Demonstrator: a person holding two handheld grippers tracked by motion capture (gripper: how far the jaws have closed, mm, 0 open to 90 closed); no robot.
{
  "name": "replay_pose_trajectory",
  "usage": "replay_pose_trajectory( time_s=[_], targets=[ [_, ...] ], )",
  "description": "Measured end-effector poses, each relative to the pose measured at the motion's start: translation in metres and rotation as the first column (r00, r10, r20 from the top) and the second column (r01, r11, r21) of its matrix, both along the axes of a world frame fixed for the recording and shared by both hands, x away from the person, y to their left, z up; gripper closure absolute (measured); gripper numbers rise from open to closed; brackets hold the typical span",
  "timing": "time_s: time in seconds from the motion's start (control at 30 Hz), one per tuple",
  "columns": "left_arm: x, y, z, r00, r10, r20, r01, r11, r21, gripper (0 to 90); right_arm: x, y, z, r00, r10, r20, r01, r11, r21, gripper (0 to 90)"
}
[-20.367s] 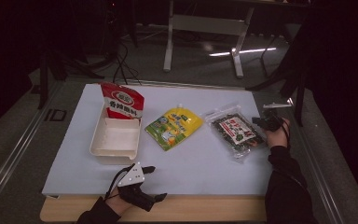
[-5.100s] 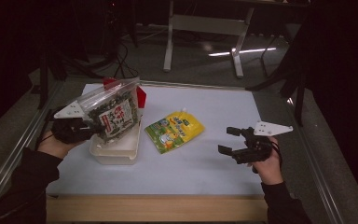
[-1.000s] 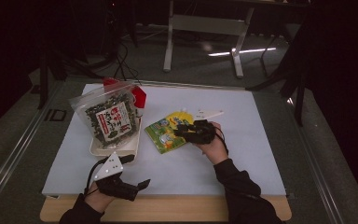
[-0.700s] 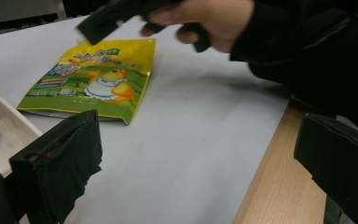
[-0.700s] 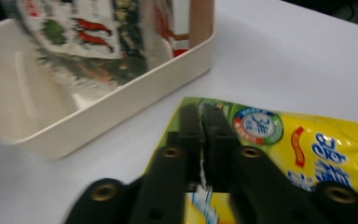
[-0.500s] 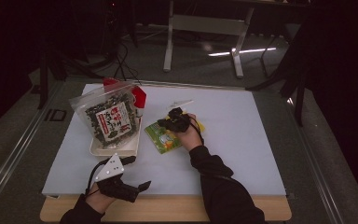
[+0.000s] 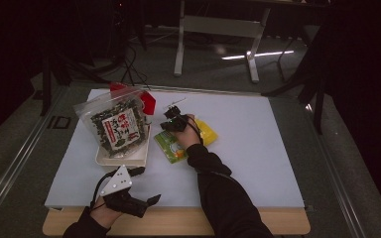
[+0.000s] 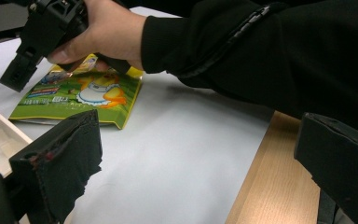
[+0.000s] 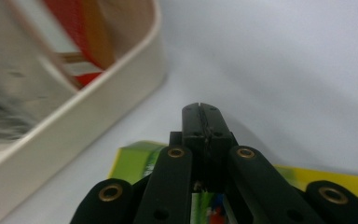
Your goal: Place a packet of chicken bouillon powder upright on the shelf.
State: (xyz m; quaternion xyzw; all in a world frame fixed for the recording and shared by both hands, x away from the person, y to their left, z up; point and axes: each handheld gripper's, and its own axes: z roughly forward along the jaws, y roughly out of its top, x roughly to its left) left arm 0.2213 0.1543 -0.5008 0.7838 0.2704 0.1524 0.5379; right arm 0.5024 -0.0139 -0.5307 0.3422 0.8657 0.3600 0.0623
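White table (image 7: 258,148), illegible green-yellow snack pouch (image 8: 79,95)

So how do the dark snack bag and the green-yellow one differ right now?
The dark snack bag is clear plastic showing dark contents, and leans up in the white tray. The green-yellow bag is opaque with a cartoon print, and lies flat on the table under the right gripper. Both are sealed snack packets.
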Motion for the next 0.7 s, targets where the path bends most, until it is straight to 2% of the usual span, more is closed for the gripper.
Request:
replay_pose_trajectory(
  time_s=[0.17, 0.33, 0.53, 0.6, 0.7],
  targets=[
    [-0.001, 0.000, 0.000, 1.0000, -0.007, -0.005, 0.007, 1.0000, -0.001, 2.1, 0.004, 0.011, -0.005, 0.9989, 0.003, -0.048, -0.006, 0.998, -0.063, 90.0],
    [-0.002, 0.000, -0.001, 0.9999, -0.009, -0.007, 0.009, 1.0000, 0.000, 2.0, 0.001, 0.010, -0.005, 0.9972, 0.010, -0.074, -0.015, 0.998, -0.062, 90.0],
    [-0.001, -0.002, 0.000, 0.9999, -0.008, -0.006, 0.008, 0.9999, -0.007, 2.0, -0.013, -0.001, -0.004, 0.9969, 0.048, -0.063, -0.052, 0.997, -0.064, 90.0],
    [-0.001, -0.002, -0.001, 0.9999, -0.010, -0.008, 0.010, 0.9999, -0.007, 2.0, -0.025, -0.009, -0.004, 0.9957, 0.076, -0.053, -0.080, 0.995, -0.063, 90.0],
    [0.000, -0.003, -0.002, 0.9999, -0.012, -0.011, 0.012, 0.9999, -0.003, 2.0, -0.034, -0.017, -0.005, 0.9947, 0.091, -0.048, -0.094, 0.994, -0.059, 90.0]
  ],
)
